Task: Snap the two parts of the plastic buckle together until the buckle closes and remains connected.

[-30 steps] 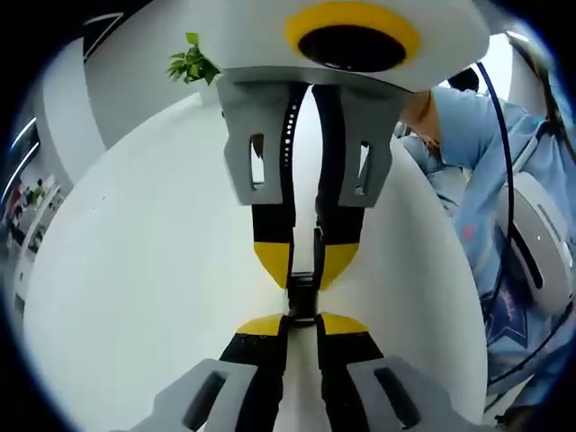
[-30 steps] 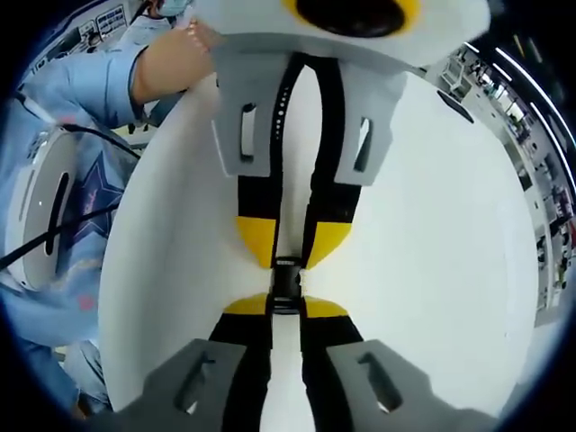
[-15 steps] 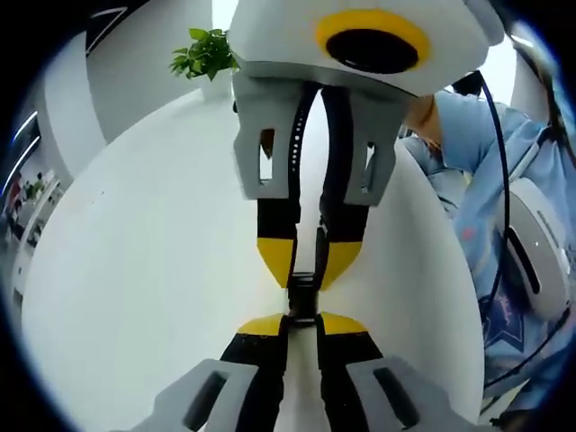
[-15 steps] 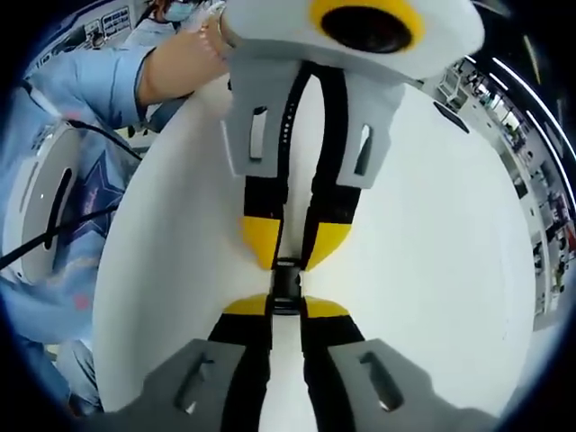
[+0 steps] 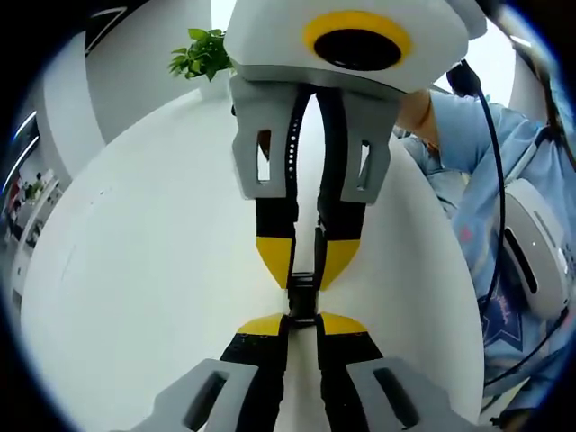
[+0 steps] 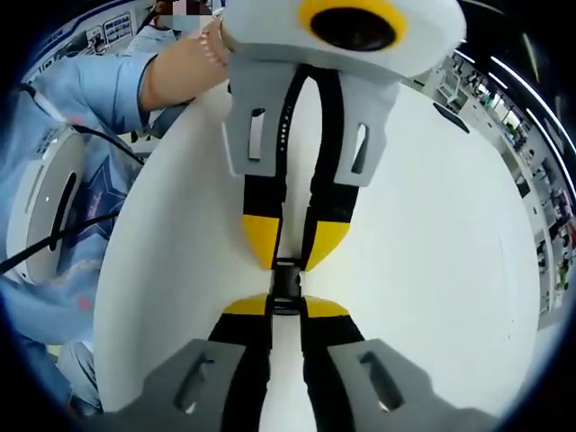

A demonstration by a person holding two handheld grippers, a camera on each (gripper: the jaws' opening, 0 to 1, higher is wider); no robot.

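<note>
We think we are near the end: the small black buckle (image 5: 302, 301) sits pinched between our two tools, tip to tip, above the white counter (image 5: 135, 270). Its parts look pushed together, but we cannot tell if they have clicked. The left tool (image 5: 301, 322) and the right tool (image 6: 285, 309) are each squeezed tight on the buckle, pointing straight at each other

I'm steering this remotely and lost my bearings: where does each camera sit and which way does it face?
Left gripper view: rides the left claw, facing the right claw head-on over the white table; blue sleeve to the right.
Right gripper view: rides the right claw, facing the left claw; person's hand upper left.
Shared: the black buckle pinched between both claws.
</note>
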